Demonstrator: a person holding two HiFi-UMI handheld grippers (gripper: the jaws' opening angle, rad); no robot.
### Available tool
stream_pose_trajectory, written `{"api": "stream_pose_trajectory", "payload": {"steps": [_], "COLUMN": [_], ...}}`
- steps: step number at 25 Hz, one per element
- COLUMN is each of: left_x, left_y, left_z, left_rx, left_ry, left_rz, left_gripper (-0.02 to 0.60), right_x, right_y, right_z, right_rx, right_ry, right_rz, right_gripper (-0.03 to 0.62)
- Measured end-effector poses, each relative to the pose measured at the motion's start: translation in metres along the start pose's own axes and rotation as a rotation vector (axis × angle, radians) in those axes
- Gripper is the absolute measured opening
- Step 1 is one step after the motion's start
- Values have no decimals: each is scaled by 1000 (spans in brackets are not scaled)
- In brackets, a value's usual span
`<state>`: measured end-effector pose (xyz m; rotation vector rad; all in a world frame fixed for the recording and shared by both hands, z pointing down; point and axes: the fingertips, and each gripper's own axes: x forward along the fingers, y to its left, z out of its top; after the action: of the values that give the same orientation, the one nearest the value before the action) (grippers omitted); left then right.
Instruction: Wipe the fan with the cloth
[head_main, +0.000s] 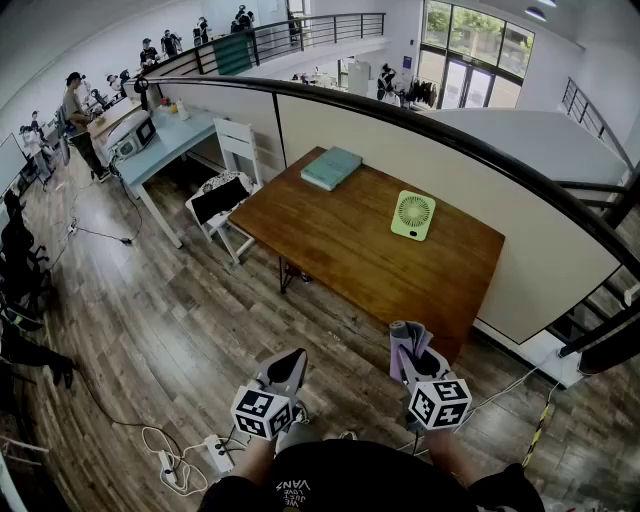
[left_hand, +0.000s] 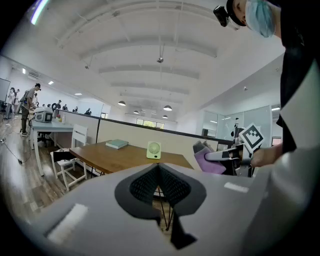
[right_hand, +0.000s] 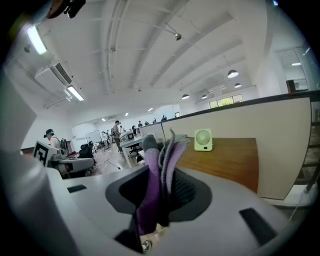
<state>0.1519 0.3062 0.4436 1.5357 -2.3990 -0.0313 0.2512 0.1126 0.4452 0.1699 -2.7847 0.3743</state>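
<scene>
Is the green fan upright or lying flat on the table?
Upright: both gripper views show the fan standing on its bottom edge on the table.

Lower end of cloth (right_hand: 149, 192) was hidden between the jaws of right gripper (right_hand: 161, 172). People (head_main: 76, 100) at far desks (head_main: 168, 142) were too small to resolve. Any print on book (head_main: 331, 167) was unreadable.

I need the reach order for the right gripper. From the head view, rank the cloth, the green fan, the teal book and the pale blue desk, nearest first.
1. The purple cloth, clamped in the right gripper itself.
2. The green fan, on the wooden table, right part.
3. The teal book, at the table's far left corner.
4. The pale blue desk, beyond the table, far left.
</scene>
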Motion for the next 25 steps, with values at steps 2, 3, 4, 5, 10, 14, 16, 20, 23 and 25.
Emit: {"api": "stream_pose_trajectory", "payload": {"steps": [2,3,4,5,10,14,16,20,23,25], "left_x": [1,3,4,7,20,36,45,64,77,86], "left_y": [1,1,1,2,21,45,60,91,113,130], "left_z": [0,1,2,4,12,22,28,40,51,57], "left_rx": [0,-1,-2,-3,-4,-3,0,11,21,18], "left_ry": [-4,-7,-14,-22,-60,-56,-51,-37,-25,-18], "left_rz": [-3,-6,-11,-19,-55,-129,-161,-236,-300,-332], "left_gripper": [11,11,11,11,11,15,15,15,18,56], "right_x": [-1,0,0,1,16,35,47,71,88,100], "right_y": [1,2,2,1,5,9,12,20,28,35], "right_z": [-3,-4,-5,-6,-3,1,4,15,23,27], "right_rx": [-2,-3,-3,0,34,50,60,89,105,116], "right_ry": [8,12,16,18,7,10,10,-14,-35,-46], "right_rz": [1,0,0,-1,-14,-77,-108,-183,-240,-276], "right_gripper": [117,117,117,117,117,117,117,117,117,117]}}
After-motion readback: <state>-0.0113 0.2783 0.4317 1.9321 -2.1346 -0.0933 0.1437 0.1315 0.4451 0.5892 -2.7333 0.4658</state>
